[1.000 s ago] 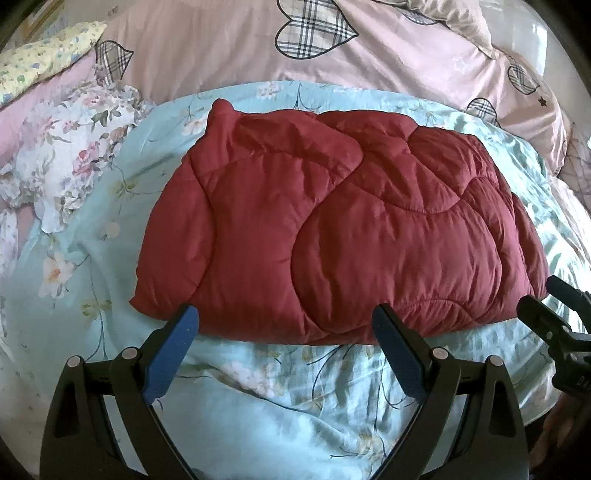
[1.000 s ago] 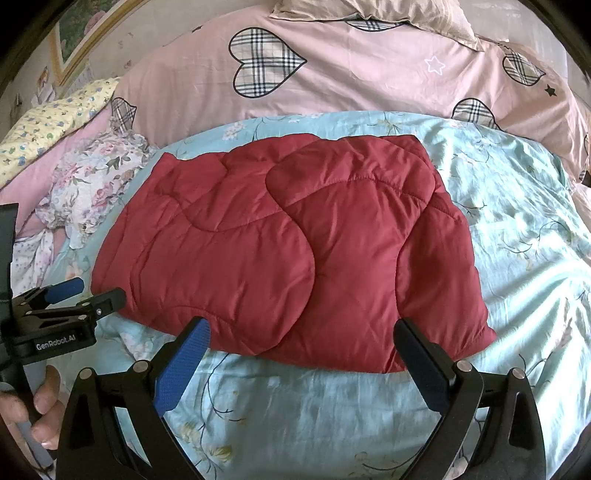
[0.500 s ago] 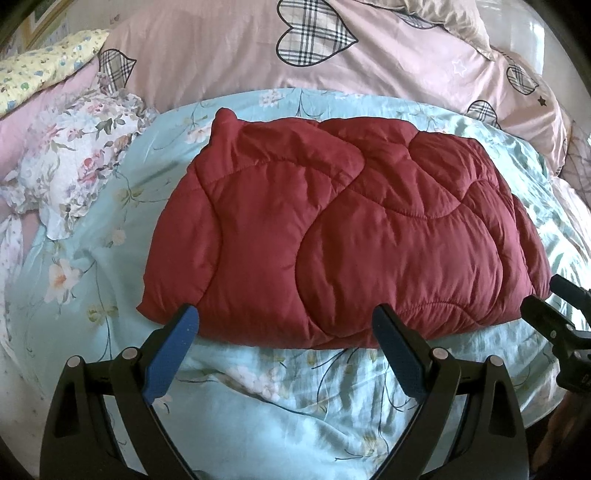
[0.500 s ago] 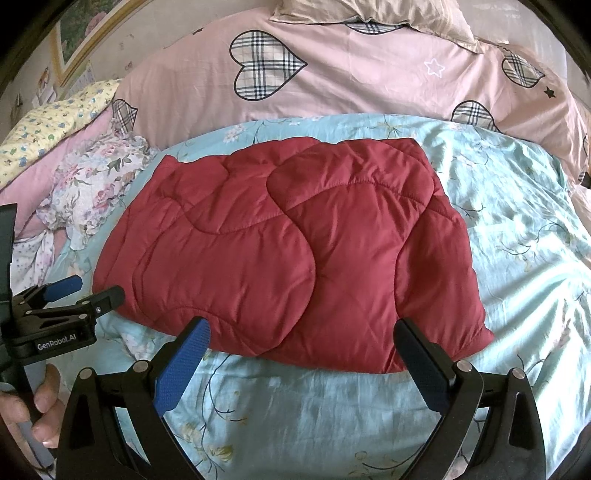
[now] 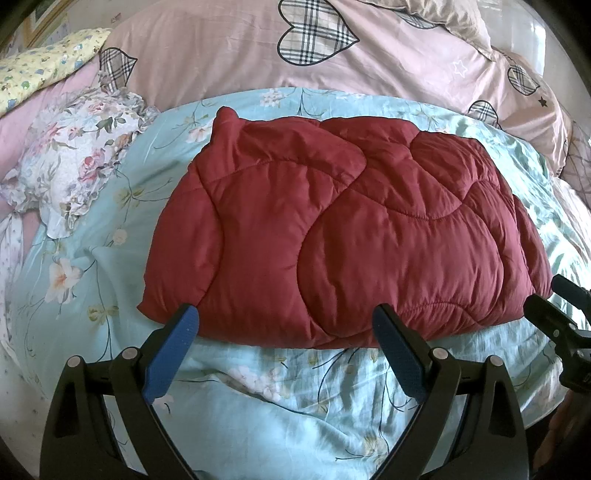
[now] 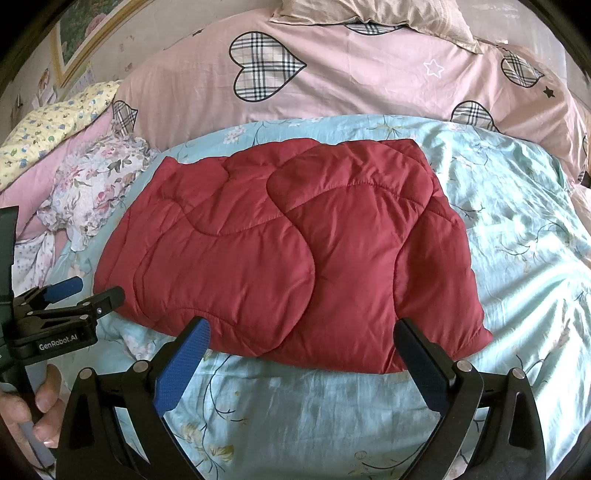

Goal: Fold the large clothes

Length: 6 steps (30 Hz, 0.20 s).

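Note:
A dark red quilted padded garment (image 5: pixel 343 236) lies folded into a thick rectangle on the light blue floral bedspread (image 5: pixel 280 398); it fills the middle of the right wrist view too (image 6: pixel 295 251). My left gripper (image 5: pixel 284 332) stands open just short of the garment's near edge, nothing between its blue pads. My right gripper (image 6: pixel 301 343) is open as well, its tips at the near edge toward the right corner. Each gripper shows at the other view's side: the right one (image 5: pixel 561 314), the left one (image 6: pixel 70 295) held by a hand (image 6: pixel 40 410).
A pink duvet with plaid hearts (image 6: pixel 332 74) is heaped behind the garment. A floral ruffled cloth (image 5: pixel 74 155) lies bunched at the left, beside a yellow patterned pillow (image 6: pixel 55 122). A beige pillow (image 6: pixel 369 14) sits at the back. Bare bedspread (image 6: pixel 517 221) lies to the right.
Both grippers have edged slightly toward the garment and stay open. The folded garment has not moved.

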Motion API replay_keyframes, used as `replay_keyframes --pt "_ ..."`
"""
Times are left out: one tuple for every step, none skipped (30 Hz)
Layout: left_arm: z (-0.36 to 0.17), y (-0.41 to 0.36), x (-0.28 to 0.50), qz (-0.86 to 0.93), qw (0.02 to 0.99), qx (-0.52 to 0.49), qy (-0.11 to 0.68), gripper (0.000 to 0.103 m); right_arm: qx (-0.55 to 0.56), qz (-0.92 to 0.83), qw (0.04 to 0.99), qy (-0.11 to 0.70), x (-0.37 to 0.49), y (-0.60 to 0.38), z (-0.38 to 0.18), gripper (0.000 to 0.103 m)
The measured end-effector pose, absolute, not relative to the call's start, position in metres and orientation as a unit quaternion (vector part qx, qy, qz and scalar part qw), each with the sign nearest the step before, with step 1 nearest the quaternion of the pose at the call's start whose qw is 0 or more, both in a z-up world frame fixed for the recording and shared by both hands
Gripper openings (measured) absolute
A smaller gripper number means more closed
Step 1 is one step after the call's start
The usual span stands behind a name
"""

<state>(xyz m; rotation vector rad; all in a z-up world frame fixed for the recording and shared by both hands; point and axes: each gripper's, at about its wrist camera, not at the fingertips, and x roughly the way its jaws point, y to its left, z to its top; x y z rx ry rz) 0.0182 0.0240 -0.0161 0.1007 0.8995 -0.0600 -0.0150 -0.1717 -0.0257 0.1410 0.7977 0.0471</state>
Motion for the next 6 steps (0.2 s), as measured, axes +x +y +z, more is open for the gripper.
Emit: replay_keyframes --pt "-0.0162 0.0246 0.0183 -0.028 0.899 0.048 0.435 0.096 0.069 0.023 0.919 0.387 -0.0149 -0.1719 -0.0251 0.1" --pt "-0.0159 0.0252 0.0186 -0.028 0.899 0.047 0.435 0.096 0.068 0.022 0.919 0.387 -0.0145 -0.1723 -0.0243 0.1" --pt "-0.0159 0.0249 0.0186 -0.028 0.9 0.047 0.433 0.096 0.068 0.022 0.92 0.386 -0.014 -0.1729 -0.0238 0.1" --pt "-0.0161 0.0257 0.0192 -0.027 0.9 0.048 0.432 0.096 0.069 0.022 0.92 0.386 -0.0133 -0.1734 -0.0235 0.1" --pt "-0.0164 0.0267 0.0204 -0.025 0.9 0.047 0.433 0.096 0.07 0.021 0.92 0.386 -0.013 -0.1742 -0.0239 0.1" --pt "-0.0171 0.0282 0.022 -0.025 0.9 0.045 0.433 0.096 0.071 0.02 0.92 0.386 -0.0121 -0.1753 -0.0239 0.1"
